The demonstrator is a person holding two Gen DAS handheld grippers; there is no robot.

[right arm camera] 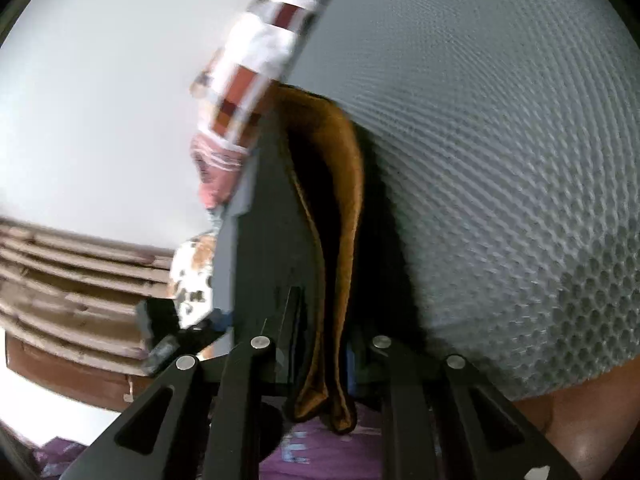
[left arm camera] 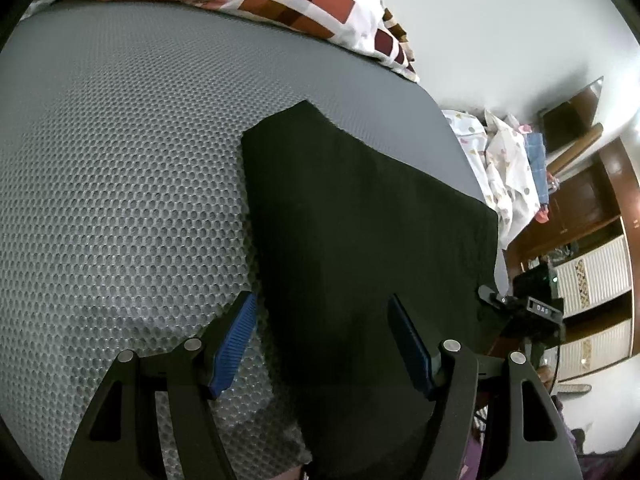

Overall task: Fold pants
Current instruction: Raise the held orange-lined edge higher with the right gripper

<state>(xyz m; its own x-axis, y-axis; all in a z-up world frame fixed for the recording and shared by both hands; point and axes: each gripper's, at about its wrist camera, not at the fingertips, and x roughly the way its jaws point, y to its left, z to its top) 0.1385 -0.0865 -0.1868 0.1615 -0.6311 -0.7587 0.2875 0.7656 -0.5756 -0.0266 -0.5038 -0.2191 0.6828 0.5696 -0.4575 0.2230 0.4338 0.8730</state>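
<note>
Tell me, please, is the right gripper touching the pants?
Touching. The right wrist view shows the right gripper shut on a folded edge of the pants, the cloth running out from between its fingers.

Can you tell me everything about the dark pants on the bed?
The pants look black, soft and matte in the left wrist view. They lie flat on the grey honeycomb mattress, with straight edges and one pointed far corner. The open left gripper hovers over their near part. In the right wrist view, the right gripper pinches a lifted fold whose edge glows brownish.
</note>
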